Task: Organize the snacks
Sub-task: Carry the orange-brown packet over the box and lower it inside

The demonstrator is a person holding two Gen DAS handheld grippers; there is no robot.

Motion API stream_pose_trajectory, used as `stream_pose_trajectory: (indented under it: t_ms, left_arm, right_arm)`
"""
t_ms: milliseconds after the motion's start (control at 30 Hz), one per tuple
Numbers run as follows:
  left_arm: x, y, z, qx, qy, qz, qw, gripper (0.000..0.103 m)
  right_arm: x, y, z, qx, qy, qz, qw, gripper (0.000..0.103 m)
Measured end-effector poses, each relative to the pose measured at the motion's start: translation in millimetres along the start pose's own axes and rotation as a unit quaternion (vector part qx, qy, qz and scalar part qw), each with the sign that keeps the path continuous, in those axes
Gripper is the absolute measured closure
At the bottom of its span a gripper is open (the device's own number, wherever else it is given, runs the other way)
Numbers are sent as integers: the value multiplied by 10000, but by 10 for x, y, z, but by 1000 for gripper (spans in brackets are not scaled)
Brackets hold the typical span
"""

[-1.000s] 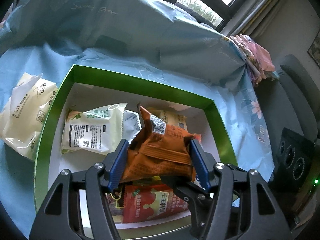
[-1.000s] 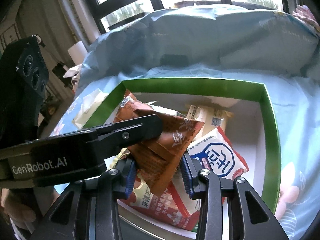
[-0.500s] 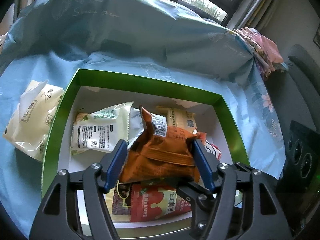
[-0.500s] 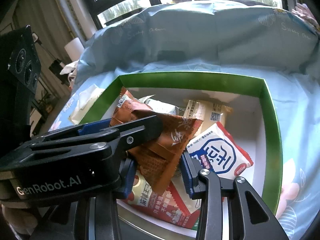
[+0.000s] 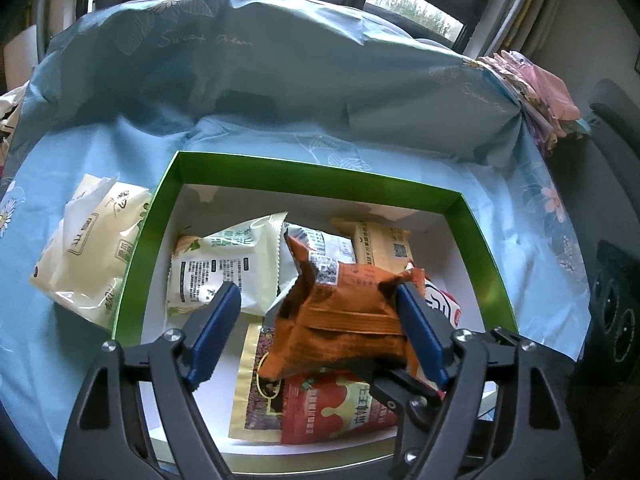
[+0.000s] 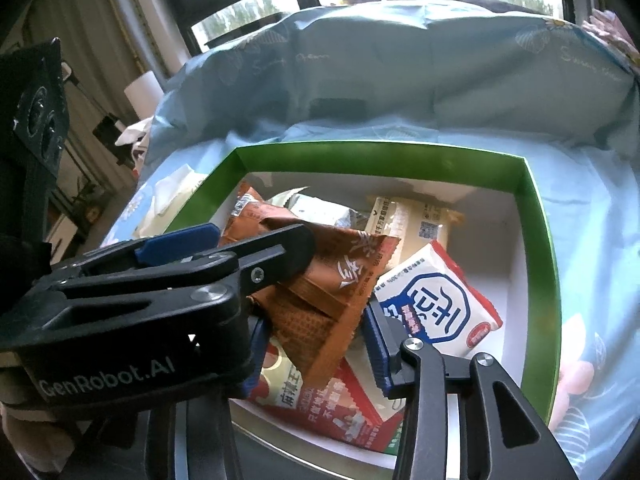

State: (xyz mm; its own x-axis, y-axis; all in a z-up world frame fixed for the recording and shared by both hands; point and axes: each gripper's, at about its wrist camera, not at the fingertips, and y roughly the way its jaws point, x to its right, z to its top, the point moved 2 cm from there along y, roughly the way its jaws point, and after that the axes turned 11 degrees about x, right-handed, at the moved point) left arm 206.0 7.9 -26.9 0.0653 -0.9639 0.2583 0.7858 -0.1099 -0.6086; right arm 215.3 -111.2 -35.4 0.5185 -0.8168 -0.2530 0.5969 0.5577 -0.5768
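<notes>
Over the green-walled cardboard box (image 5: 312, 178) on the blue floral sheet, the left tool (image 5: 316, 332) opens off the crinkled orange foil snack packet (image 5: 344, 312), apparently handing it to the right tool (image 6: 316, 340), whose loosening pads flank its lower corner before lowering it inside.

Both wrist cameras are looking steeply down from close range, one from each side, sharing the green box (image 5: 304, 178) (image 6: 384, 152) of snacks.

Right claw (image 6: 316, 340) opening around orange packet (image 6: 320, 292)
</notes>
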Motion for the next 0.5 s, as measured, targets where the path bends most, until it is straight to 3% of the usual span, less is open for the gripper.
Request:
stream_pose_trajectory:
  t_ms: [167, 267, 500]
  left_arm:
    - [-16, -7, 11, 25, 29, 107, 9999, 18]
    - [-40, -10, 20, 27, 45, 211, 9998, 10]
    - [-68, -89, 46, 93, 57, 339, 9994, 9]
  right_arm:
    - [8, -3, -8, -18, -14, -64, 10000, 57]
    - [29, -25, -13, -7, 5, -184, 9998, 50]
    - [41, -90, -8, 20, 5, -289, 9996, 45]
